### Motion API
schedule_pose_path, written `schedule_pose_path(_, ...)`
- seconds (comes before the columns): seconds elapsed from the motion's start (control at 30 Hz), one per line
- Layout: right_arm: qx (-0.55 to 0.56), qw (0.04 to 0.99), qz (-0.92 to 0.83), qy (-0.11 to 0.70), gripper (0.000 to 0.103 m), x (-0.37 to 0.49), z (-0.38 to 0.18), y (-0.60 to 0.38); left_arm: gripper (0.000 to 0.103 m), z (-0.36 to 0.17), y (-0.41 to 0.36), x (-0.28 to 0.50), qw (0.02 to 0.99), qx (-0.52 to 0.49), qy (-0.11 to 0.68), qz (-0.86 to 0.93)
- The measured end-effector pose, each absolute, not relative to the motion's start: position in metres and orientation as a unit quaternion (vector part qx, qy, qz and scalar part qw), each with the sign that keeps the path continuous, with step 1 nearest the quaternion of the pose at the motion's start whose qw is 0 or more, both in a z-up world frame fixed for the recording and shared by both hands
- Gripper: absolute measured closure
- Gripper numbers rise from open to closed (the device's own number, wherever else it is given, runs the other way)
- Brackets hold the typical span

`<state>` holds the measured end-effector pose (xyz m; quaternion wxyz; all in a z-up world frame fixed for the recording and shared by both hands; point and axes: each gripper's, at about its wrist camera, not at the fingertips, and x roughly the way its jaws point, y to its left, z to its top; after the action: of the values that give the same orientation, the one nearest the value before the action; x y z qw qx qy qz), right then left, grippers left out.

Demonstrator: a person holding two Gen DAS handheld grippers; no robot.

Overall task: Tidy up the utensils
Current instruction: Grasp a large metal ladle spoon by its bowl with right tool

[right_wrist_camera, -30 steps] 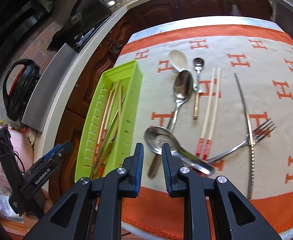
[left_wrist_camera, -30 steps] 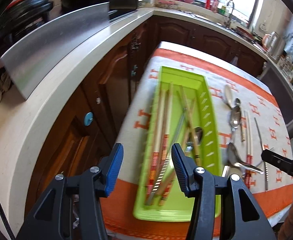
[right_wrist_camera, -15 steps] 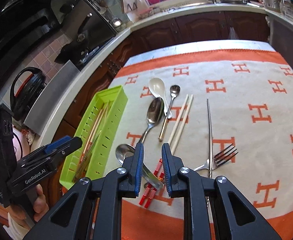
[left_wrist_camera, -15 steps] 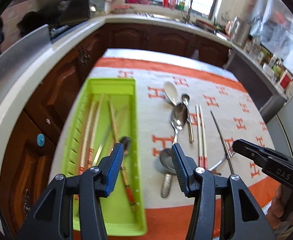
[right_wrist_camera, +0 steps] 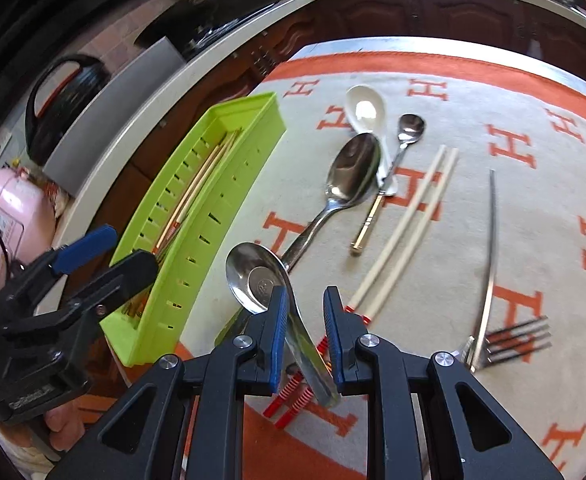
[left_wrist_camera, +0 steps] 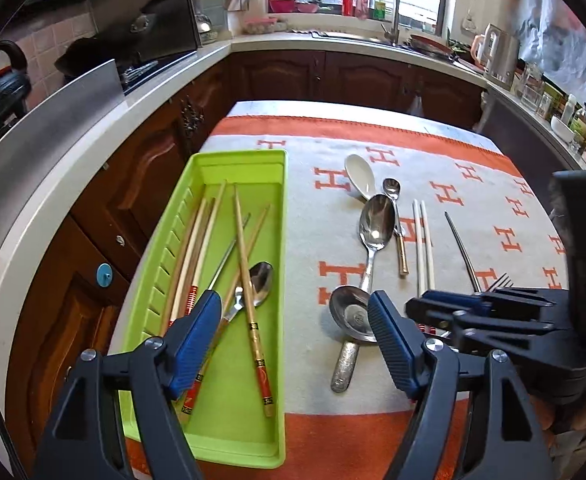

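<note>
Moved: right gripper has dropped since the earlier frame, straddling the ladle handle; left gripper has swung over from the tray.
Left jaws: opening, nothing between them, and I've got them hovering over the tray's near end.
Right jaws: narrow gap, handle between the pads; I can't tell if they're pinching yet.
Ladle: on the cloth just beside the tray, handle lying over the red chopstick ends.
Handling: I reckon stiff steel, a bit heavy, slick. I'd grab mid-handle, else the bowl end sags.
</note>
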<state>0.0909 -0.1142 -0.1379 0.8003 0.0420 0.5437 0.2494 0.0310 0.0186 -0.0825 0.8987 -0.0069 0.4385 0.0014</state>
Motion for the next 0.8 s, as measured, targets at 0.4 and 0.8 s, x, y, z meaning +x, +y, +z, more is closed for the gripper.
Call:
schedule_pose_path(0.4, -0.052, 0.79, 0.281, 0.543, 0.084, 0.104, -0.167, -0.068, 0.029, -0.091, 0.039, 0.033, 0.897, -0.034, 0.441, 0.015)
schedule_pose_path(0.8, -0.157, 0.8, 0.316, 0.486, 0.09, 0.078, -0.167, -0.035, 0.029, -0.095, 0.05, 0.031, 0.895, -0.052, 0.442, 0.011)
